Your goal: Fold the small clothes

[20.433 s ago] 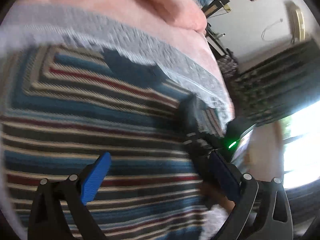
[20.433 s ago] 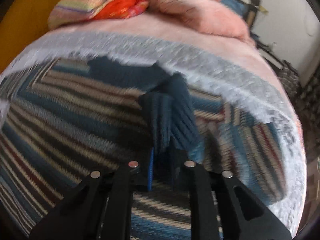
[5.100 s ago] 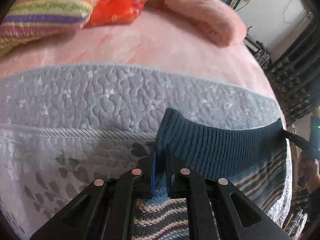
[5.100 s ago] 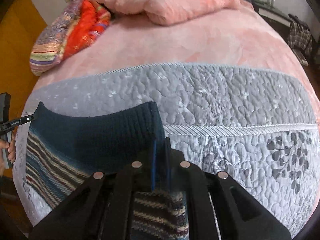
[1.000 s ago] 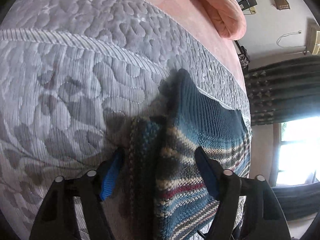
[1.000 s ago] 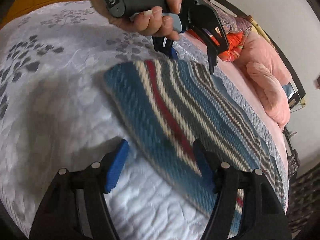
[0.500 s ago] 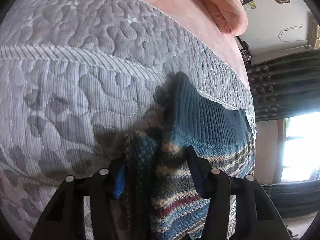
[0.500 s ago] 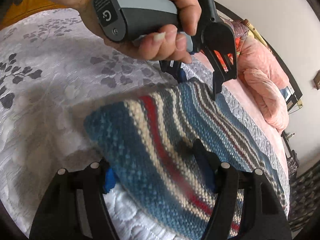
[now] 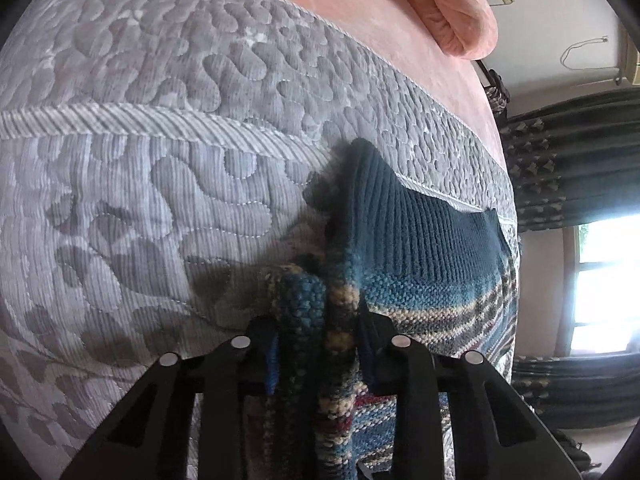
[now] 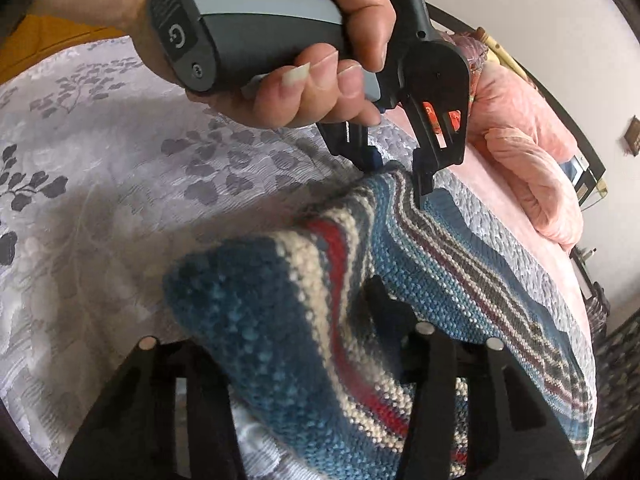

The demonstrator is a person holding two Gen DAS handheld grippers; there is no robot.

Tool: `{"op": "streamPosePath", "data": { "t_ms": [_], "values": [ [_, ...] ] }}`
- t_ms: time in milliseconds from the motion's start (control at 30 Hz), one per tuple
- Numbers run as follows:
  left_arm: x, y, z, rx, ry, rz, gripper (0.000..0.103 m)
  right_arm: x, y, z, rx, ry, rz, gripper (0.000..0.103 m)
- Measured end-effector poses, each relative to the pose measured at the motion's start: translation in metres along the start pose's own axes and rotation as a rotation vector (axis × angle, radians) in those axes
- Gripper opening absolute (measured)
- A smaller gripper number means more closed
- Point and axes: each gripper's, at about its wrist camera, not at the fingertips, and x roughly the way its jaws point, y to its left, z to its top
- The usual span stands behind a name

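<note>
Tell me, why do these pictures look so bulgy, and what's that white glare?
Left wrist view: fisheye bending curves the grey quilt, and the window is blown out white. Right wrist view: the near sweater looms soft, the edges darkened.

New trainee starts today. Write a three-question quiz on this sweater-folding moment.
1. True or false: the left hand-held gripper is closed on the striped sweater.
2. The sweater lies on: A) a wooden table, B) a grey quilted bedspread, C) a tiled floor.
3. Fill in: beyond the bedspread lies a ____ pillow.

Key: 1 true; 2 B; 3 pink.
</note>
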Motion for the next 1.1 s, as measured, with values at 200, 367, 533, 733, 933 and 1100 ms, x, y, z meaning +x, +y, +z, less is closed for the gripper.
{"op": "streamPosePath", "data": {
  "t_ms": [200,367,533,733,933,1100],
  "values": [
    [0.001,-0.005,0.001,-0.003,0.007,0.017,0.028,-0.001,-0.010,0.003,0.042,0.004,0.009,0.025],
    [-0.002,-0.014,0.002,0.000,0.014,0.049,0.024,-0.006,-0.020,0.006,0.081,0.008,0.031,0.021],
    [-0.011,-0.029,0.004,0.008,0.015,0.075,0.022,-0.018,-0.034,0.012,0.126,-0.007,0.040,0.020],
    [-0.023,-0.052,0.009,0.015,0.012,0.098,0.022,-0.037,-0.055,0.018,0.192,-0.028,0.043,0.020],
    [-0.039,-0.080,0.013,0.034,0.004,0.126,0.022,-0.062,-0.078,0.023,0.251,-0.062,0.036,0.019],
    [-0.049,-0.105,0.015,0.042,-0.004,0.151,0.022,-0.082,-0.099,0.025,0.294,-0.088,0.026,0.019]
  ]
}}
